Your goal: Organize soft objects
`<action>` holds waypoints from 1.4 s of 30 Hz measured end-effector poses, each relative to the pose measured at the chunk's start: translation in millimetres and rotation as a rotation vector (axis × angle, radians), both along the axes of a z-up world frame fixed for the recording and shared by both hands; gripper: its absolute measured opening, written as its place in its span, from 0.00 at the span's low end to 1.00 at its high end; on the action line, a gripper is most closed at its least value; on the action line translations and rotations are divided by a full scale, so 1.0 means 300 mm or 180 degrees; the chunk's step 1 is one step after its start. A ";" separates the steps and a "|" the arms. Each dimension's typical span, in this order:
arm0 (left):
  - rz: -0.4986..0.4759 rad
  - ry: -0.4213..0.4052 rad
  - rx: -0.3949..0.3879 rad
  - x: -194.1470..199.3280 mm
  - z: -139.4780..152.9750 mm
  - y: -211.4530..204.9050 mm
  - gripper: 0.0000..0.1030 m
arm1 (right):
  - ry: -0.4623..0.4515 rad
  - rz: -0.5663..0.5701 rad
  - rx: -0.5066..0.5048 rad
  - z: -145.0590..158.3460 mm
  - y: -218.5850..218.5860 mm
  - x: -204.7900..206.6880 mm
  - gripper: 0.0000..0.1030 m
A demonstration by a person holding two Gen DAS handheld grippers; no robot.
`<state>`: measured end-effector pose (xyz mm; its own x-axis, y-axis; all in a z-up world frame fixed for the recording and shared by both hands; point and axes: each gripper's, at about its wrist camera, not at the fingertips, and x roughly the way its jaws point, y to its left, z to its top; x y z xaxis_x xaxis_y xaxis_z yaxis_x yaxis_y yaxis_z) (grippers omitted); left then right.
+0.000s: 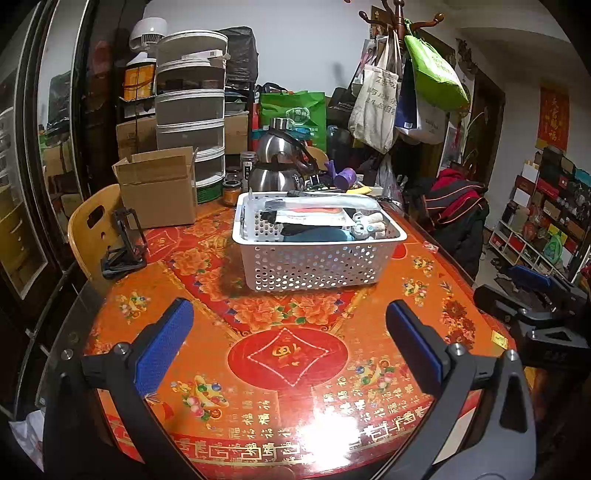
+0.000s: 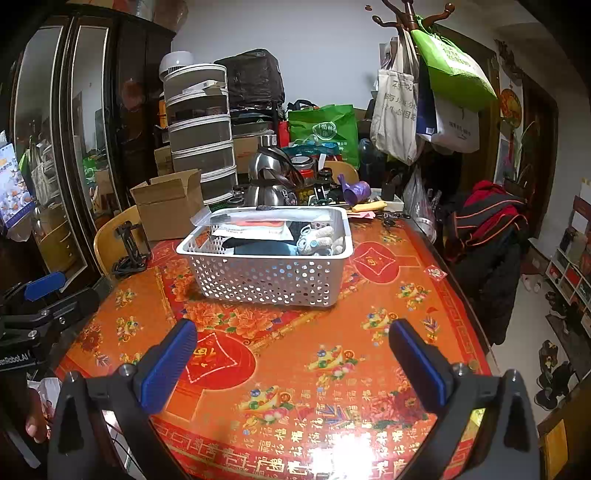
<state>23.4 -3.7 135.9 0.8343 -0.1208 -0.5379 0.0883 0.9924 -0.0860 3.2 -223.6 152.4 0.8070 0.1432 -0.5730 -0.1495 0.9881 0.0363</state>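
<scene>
Left wrist view: left gripper (image 1: pixel 290 345) spread and empty at lower frame; white perforated plastic basket (image 1: pixel 314 264) of soft things sits mid-frame on the orange patterned bench (image 1: pixel 295 387). Right gripper (image 2: pixel 291 363) likewise spread.

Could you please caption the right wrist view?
Open right claw facing a white basket of soft items on the red table.

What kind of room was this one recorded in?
Most likely a lived-in home dining room, doubling as storage. A table with a festive red cloth holds a kettle and a white basket, and tote bags hang from a coat rack.
</scene>
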 end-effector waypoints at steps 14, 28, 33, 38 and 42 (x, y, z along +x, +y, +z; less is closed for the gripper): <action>-0.0007 0.0015 -0.0001 0.002 -0.007 -0.003 1.00 | 0.0012 -0.0004 -0.0024 -0.008 -0.003 0.001 1.00; -0.0004 0.0054 0.0005 0.014 -0.033 0.005 1.00 | 0.0021 -0.0009 -0.0039 -0.015 -0.006 0.002 1.00; -0.0011 0.0065 0.0007 0.017 -0.041 0.008 1.00 | 0.0026 -0.0009 -0.0037 -0.019 -0.009 0.002 1.00; -0.0009 0.0077 0.0015 0.019 -0.045 0.005 1.00 | 0.0026 -0.0008 -0.0043 -0.018 -0.007 0.002 1.00; -0.0013 0.0074 0.0006 0.020 -0.043 0.004 1.00 | 0.0024 -0.0009 -0.0042 -0.017 -0.006 0.002 1.00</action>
